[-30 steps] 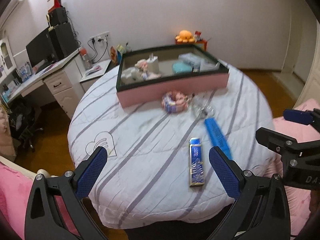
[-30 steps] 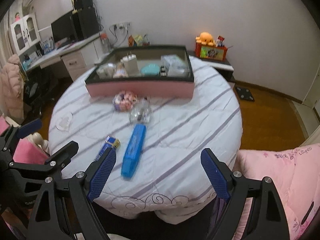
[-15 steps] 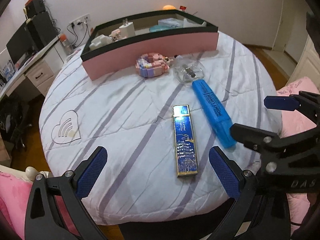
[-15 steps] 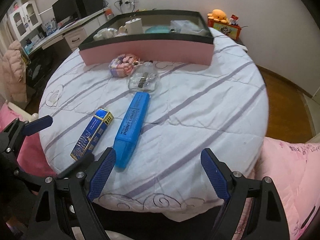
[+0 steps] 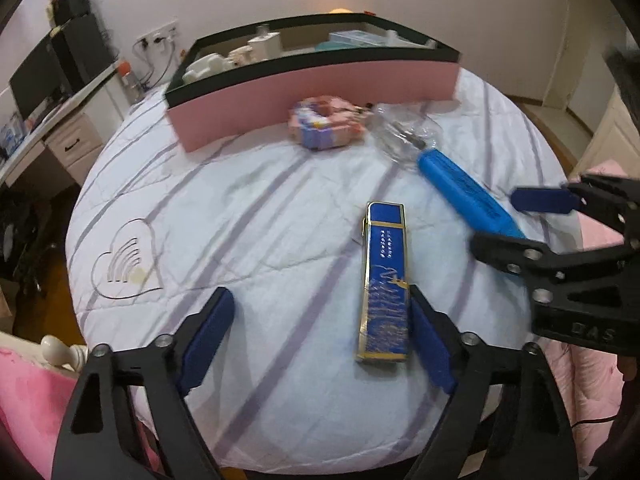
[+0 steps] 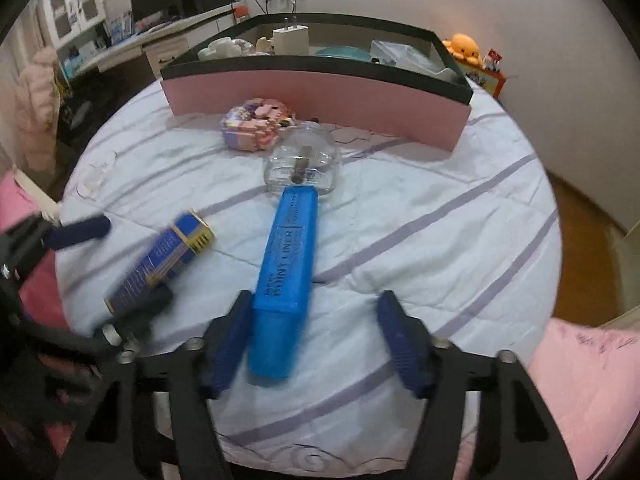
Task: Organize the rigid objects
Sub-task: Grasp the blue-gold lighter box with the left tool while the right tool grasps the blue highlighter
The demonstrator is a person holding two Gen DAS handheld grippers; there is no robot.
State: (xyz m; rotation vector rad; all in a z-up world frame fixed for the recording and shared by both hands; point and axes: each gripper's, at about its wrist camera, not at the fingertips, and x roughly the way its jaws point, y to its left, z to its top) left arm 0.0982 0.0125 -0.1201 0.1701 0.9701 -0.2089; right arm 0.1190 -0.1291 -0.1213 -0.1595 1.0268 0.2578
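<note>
Rigid objects lie loose on the striped tablecloth (image 5: 248, 208) in front of the pink tray (image 5: 320, 80). From the left wrist, the left gripper (image 5: 320, 332) has just been closing, its jaws unclenched around the blue-and-gold box (image 5: 386, 276), one pad beside its edge, the other well apart. From the right wrist, the right gripper (image 6: 316, 340) has likewise been narrowing, one pad beside the blue highlighter (image 6: 286, 276), the other apart, so nothing is grasped yet. Both grasps seem under way; next, each needs to pinch squarely, then lift toward the tray.
</note>
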